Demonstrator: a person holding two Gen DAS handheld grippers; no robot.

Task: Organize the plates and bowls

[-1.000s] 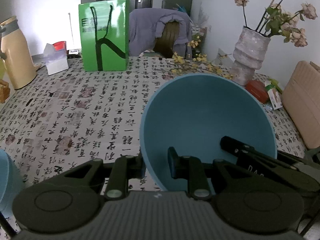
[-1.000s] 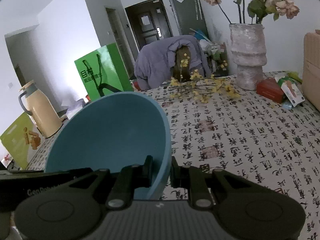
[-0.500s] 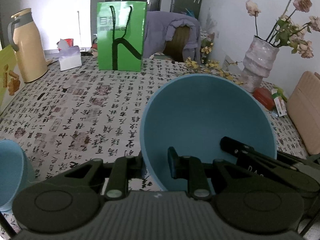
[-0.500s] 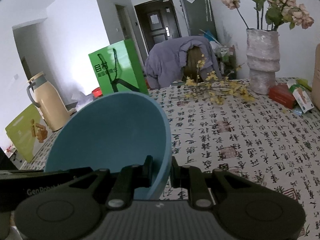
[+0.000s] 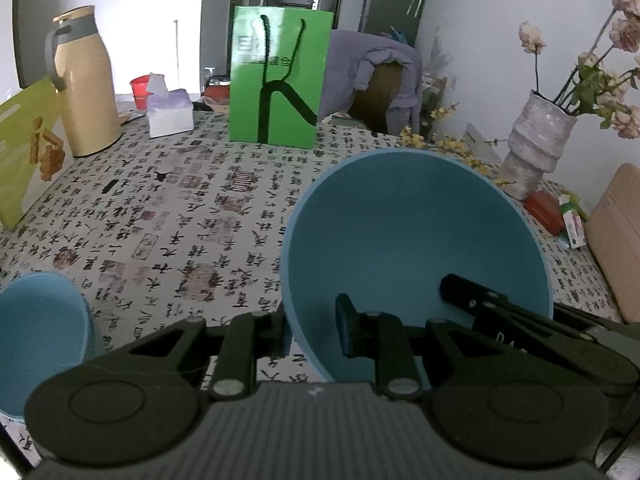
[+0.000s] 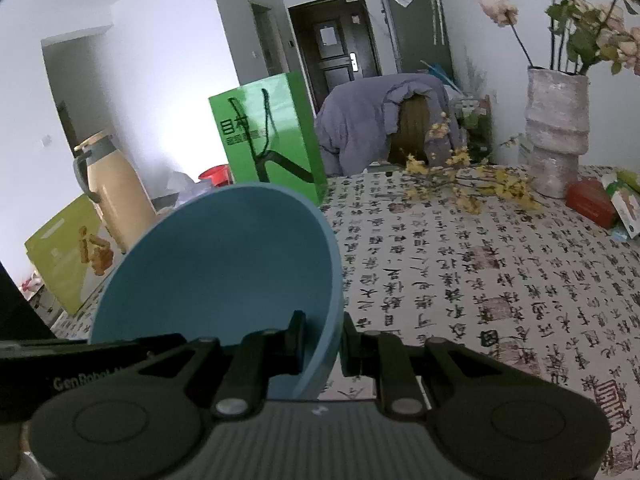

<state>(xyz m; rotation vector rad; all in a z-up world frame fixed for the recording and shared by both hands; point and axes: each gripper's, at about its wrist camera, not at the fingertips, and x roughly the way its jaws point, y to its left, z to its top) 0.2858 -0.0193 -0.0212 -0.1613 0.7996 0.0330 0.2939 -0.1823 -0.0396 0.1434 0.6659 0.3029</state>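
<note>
While both tools pinch it, the big blue bowl (image 5: 408,240) hangs tilted above the desk (image 5: 180,216): left tool (image 5: 312,328) clamped on its left rim, right tool (image 6: 322,338) clamped on the right rim. Second blue bowl (image 5: 36,332) sits at the near left, green bag (image 5: 280,80) stands far back.

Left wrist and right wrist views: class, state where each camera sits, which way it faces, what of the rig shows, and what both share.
Left wrist: on the left gripper, looking forward and down over the table toward the green bag; its fingers clamp the big blue bowl.
Right wrist: on the right gripper, facing the doorway; its fingers pinch the opposite rim.
Shared: bowl, bag, vase, thermos.
</note>
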